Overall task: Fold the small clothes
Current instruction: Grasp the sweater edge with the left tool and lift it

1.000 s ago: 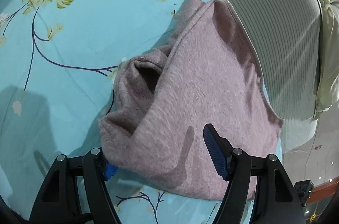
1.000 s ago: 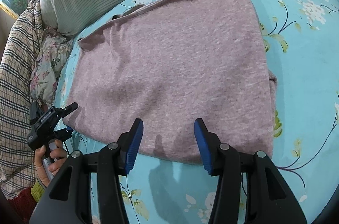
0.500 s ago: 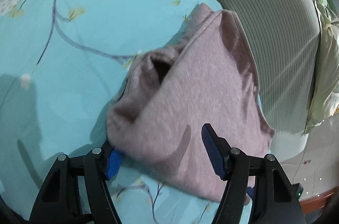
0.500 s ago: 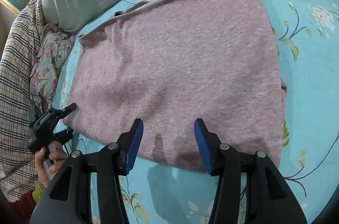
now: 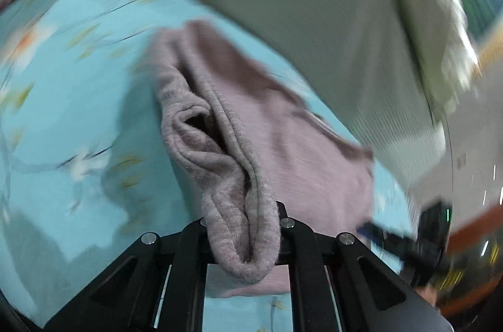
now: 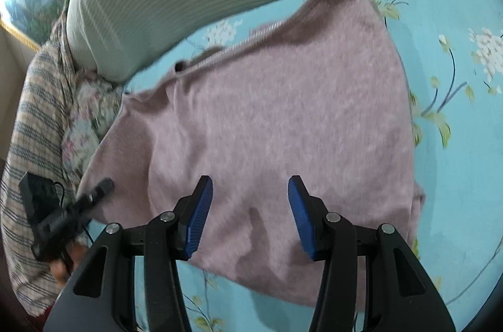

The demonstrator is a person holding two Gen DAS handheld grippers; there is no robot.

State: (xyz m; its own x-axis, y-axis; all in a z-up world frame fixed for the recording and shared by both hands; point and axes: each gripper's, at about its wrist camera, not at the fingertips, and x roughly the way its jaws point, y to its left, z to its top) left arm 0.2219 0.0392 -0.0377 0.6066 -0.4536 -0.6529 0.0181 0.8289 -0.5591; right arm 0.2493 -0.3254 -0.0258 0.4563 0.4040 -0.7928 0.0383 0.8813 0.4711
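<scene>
Since the earlier frames, the left gripper (image 5: pixel 243 225) has gone from standing wide around the near corner of the fuzzy mauve-pink knitted garment (image 6: pixel 270 124) to pinching it: its jaws have just been closing, and a thick bunched roll of the knit now sits squeezed between them, hanging out below the tips. That corner has come up off the turquoise floral bedsheet (image 5: pixel 72 112), and the left wrist view is streaked with blur and has swung toward the grey-green striped pillow (image 5: pixel 314 18), which I read as a lift under way. The right gripper (image 6: pixel 250 215) has crept a little further over the cloth, with its gap unchanged.

As for progress, the garment lies spread on the sheet, just in front of the pillow, broad and mostly flat in the right wrist view. Along its left edge, layers seem already doubled under, with a dark opening, perhaps a sleeve or neck, showing in the left wrist view. So I judge the folding partly done at most: this fold is only starting, the lifted corner has yet to be carried across and laid down, and the result would still need smoothing.

On the right, the blue ribbed pads (image 6: pixel 198 215) stand about half apart above the near hem, with cloth visible between them but nothing pressed. I cannot tell whether their tips brush the knit.
</scene>
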